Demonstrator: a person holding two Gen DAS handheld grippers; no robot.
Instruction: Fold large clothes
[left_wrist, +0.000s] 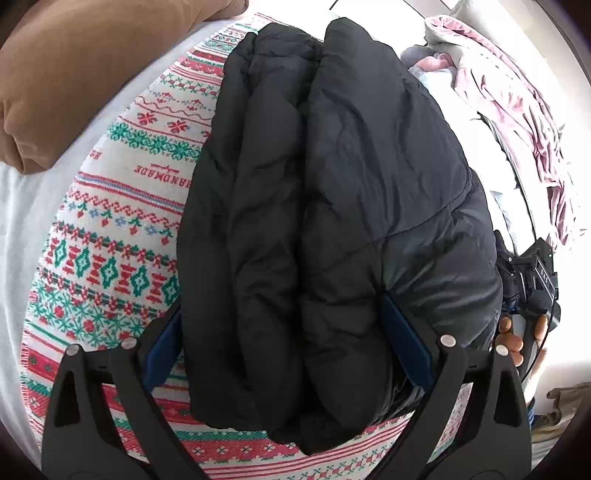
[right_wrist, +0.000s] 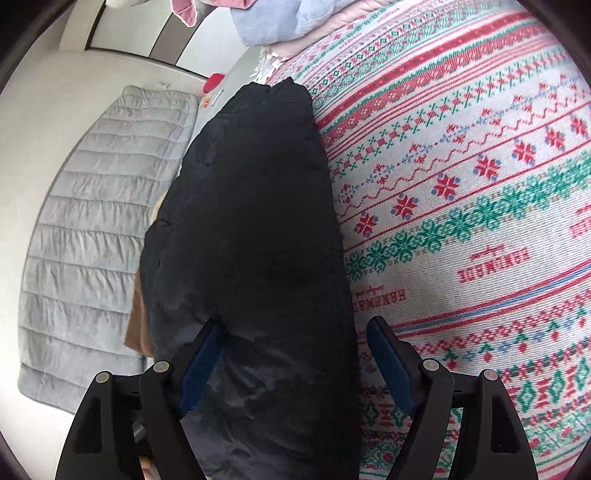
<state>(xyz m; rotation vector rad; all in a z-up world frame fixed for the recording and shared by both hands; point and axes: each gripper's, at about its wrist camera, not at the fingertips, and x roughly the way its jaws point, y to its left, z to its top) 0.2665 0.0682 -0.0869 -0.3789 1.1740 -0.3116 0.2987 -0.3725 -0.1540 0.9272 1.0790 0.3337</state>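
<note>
straddling black jacket (left_wrist: 332, 221) | left jaws wide | right jaws wide | on patterned blanket (right_wrist: 461, 221)

1 black jacket (left_wrist: 332, 221), 1 patterned blanket (left_wrist: 122, 206), 1 brown pillow (left_wrist: 74, 74), 1 grey quilt (right_wrist: 92, 240), 2 grippers.

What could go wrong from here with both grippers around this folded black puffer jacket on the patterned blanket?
1. The black puffer jacket is thick and slick; the wide-open left gripper straddles the whole bundle, so closing may pinch only the outer layer and the fold could spring apart.
2. The right gripper has one finger beside the jacket over the patterned blanket; closing could snag the blanket.
</note>
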